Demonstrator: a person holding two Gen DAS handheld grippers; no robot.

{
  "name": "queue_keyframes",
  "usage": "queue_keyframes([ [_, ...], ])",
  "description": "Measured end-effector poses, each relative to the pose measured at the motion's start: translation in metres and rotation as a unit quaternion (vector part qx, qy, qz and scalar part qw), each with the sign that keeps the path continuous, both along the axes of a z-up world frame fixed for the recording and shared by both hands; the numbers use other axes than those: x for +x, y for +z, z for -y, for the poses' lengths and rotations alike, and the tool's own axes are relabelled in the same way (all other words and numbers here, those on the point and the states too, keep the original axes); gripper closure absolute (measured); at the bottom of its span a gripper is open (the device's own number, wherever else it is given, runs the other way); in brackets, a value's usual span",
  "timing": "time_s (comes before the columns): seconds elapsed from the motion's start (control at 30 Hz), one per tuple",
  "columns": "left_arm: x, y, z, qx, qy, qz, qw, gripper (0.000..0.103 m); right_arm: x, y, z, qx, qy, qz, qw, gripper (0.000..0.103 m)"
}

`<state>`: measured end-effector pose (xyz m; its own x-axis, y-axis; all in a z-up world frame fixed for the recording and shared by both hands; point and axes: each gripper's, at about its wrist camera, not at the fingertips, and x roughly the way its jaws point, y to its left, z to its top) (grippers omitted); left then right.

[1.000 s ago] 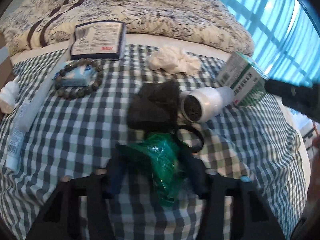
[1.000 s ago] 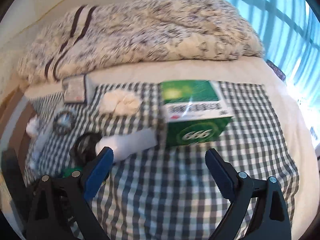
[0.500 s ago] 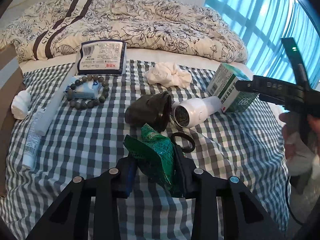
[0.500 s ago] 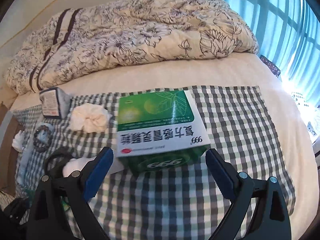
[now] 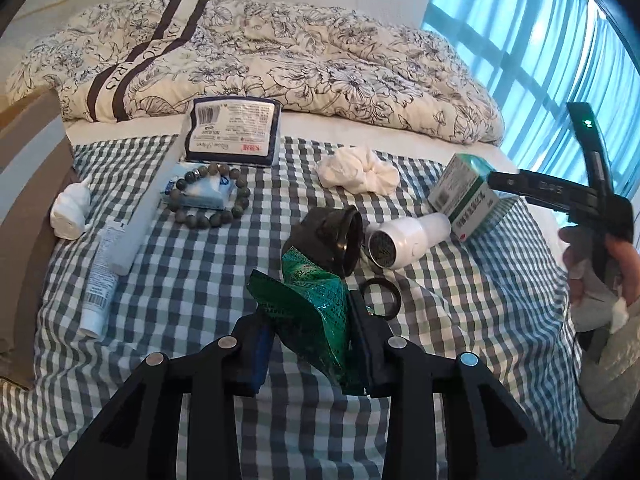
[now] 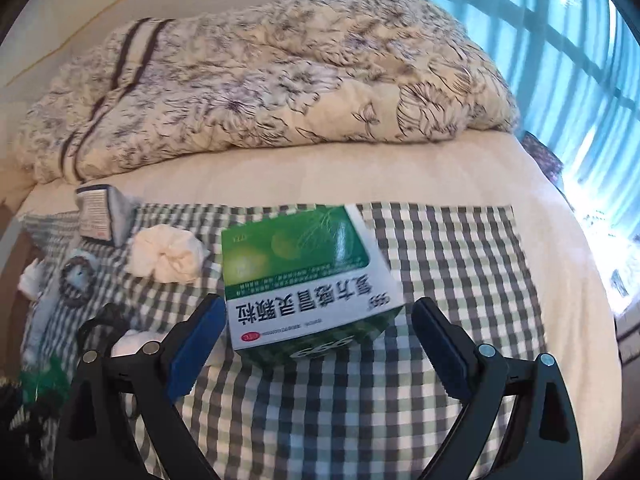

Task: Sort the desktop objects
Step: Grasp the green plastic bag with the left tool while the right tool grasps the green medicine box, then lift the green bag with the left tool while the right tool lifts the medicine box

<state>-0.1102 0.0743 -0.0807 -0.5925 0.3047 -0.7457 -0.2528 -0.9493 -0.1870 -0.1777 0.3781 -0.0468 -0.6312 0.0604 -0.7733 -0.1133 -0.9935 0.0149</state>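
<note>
The checked cloth (image 6: 460, 248) fills the lower frame of the right wrist view, and the green medicine box (image 6: 304, 276) is framed at its centre by the right gripper (image 6: 316, 344), jaws spread wide, nothing yet squeezed. A closing pinch on the box's sides is called for next. At the left view's lower centre, a crumpled green foil packet (image 5: 316, 312) is clamped by the left gripper (image 5: 316, 350).

green box (image 6: 308, 280) lettering blurred, quilt (image 6: 260, 92) smeared, foil packet (image 5: 316, 320) base hidden between tool fingers
</note>
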Motion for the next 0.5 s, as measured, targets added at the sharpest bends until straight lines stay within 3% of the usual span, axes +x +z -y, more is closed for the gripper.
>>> queue_keyframes([
  [0.2, 0.001, -0.004, -0.003, -0.004, -0.003, 0.010, 0.9999, 0.068, -0.022, -0.005, -0.008, 0.011, 0.078, 0.051, 0.996, 0.006],
  [0.5, 0.003, -0.006, -0.005, -0.009, -0.004, 0.015, 0.9998, 0.068, -0.036, -0.019, 0.001, -0.043, 0.121, 0.073, 0.989, 0.006],
])
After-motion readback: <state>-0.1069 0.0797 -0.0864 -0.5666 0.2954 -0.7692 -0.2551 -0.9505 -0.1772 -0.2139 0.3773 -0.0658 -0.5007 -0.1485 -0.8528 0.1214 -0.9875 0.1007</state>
